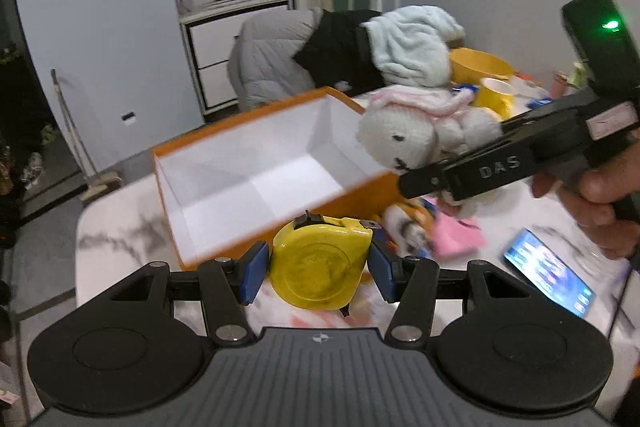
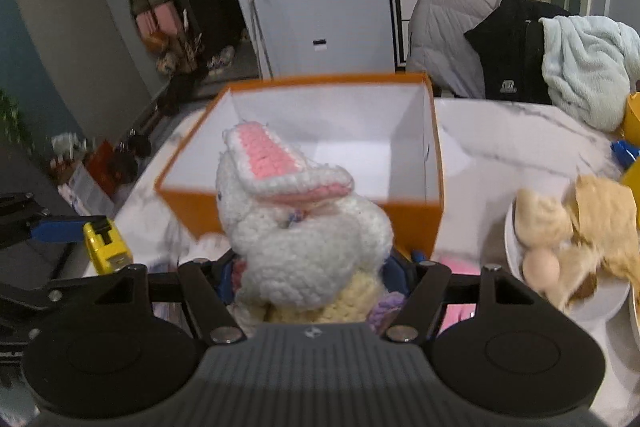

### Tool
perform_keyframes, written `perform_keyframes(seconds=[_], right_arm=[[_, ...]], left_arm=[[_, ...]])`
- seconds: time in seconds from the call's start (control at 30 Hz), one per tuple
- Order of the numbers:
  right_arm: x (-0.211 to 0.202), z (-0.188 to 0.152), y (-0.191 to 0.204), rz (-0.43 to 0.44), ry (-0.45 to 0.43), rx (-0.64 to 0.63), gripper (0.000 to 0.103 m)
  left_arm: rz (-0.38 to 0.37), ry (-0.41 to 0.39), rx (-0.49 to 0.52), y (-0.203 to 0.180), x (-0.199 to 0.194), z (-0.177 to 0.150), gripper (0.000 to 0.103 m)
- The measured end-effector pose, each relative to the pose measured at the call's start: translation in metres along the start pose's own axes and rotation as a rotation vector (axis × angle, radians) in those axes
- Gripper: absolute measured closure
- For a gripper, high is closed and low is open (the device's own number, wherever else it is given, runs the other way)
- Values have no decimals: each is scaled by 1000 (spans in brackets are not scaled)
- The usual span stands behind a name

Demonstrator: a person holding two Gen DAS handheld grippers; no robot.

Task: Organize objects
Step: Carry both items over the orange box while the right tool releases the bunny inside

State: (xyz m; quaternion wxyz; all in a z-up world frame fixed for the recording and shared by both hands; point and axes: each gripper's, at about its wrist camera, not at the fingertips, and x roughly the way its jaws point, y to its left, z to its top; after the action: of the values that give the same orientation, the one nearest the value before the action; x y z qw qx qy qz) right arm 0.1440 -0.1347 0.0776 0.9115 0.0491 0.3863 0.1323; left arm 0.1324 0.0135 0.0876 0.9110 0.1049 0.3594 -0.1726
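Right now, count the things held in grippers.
2. The yellow tape measure sits between the left gripper pads, near the orange box. The knitted rabbit is in the right gripper, at the box's front wall.

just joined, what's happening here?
A person is tidying a cluttered marble table with two handheld tongs. The left tongs are shut on a yellow tape measure, held near the front of the open orange box. The right tongs grip a white crocheted bunny, also held just before the box. The visible inside of the box is bare. A phone and a plate of food sit nearby.
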Motion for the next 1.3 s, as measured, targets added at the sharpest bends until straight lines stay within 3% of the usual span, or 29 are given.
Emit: perform_keyframes(seconds=[0.3, 0.5, 0.7, 1.03, 1.3], right_arm=[[47, 57, -4, -8, 12, 82, 33], [95, 75, -1, -32, 33, 129, 33], [138, 73, -8, 11, 118, 218, 33], [180, 68, -10, 20, 219, 231, 32], [197, 56, -8, 19, 272, 239, 31]], left_arm=[[99, 15, -43, 33, 58, 38, 40], [178, 86, -71, 53, 95, 42, 40], [206, 155, -25, 50, 122, 37, 40], [218, 235, 41, 48, 147, 32, 40], [212, 249, 24, 56, 156, 30, 40]])
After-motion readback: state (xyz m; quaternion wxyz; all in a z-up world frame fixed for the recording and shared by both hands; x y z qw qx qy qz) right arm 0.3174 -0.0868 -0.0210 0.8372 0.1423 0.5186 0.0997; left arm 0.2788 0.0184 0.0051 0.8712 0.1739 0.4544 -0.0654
